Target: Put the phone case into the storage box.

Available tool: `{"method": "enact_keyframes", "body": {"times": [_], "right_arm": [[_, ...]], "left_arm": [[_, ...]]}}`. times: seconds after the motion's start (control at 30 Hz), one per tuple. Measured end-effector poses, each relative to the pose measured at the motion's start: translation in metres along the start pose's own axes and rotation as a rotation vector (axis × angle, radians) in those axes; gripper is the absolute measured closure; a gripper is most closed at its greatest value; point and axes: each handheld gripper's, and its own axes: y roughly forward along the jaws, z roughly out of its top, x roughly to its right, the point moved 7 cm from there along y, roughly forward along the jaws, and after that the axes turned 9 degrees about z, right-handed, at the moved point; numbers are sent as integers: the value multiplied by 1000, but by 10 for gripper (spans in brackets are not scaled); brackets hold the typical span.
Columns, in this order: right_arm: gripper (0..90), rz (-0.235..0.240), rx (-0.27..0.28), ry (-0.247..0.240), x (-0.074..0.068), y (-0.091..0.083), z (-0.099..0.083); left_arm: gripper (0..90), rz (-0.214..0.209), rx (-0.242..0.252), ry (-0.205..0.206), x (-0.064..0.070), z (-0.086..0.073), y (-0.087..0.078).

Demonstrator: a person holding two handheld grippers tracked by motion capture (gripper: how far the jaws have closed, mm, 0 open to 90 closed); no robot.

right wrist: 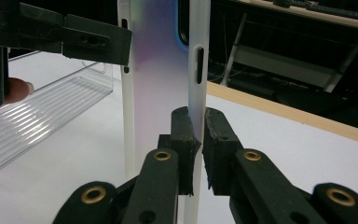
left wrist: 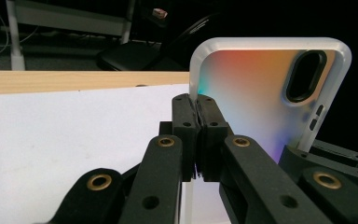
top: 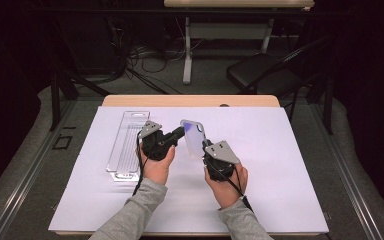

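A translucent phone case (top: 194,137) with an iridescent back and white rim is held upright above the white mat (top: 285,165). My left gripper (top: 182,131) comes in from the left and is shut on the case's left rim. In the left gripper view its jaws (left wrist: 197,105) pinch that rim of the phone case (left wrist: 261,93), beside the camera cut-out. My right gripper (top: 206,146) grips from below. In the right gripper view it (right wrist: 196,121) is shut on the side rim of the phone case (right wrist: 158,70), with the left gripper (right wrist: 98,42) clamped higher up.
A clear ribbed plastic tray (top: 127,145) lies on the mat left of my left hand, also seen as the tray (right wrist: 42,112) in the right gripper view. A black chair (top: 262,75) and desk legs stand beyond the table's far wooden edge (top: 190,100).
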Motion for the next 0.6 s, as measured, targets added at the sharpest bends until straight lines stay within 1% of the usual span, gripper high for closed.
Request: {"method": "enact_keyframes", "body": {"times": [0.6], "right_arm": [[830, 1, 10, -4, -2, 0, 0]], "left_arm": [[887, 15, 0, -9, 0, 0, 0]]}}
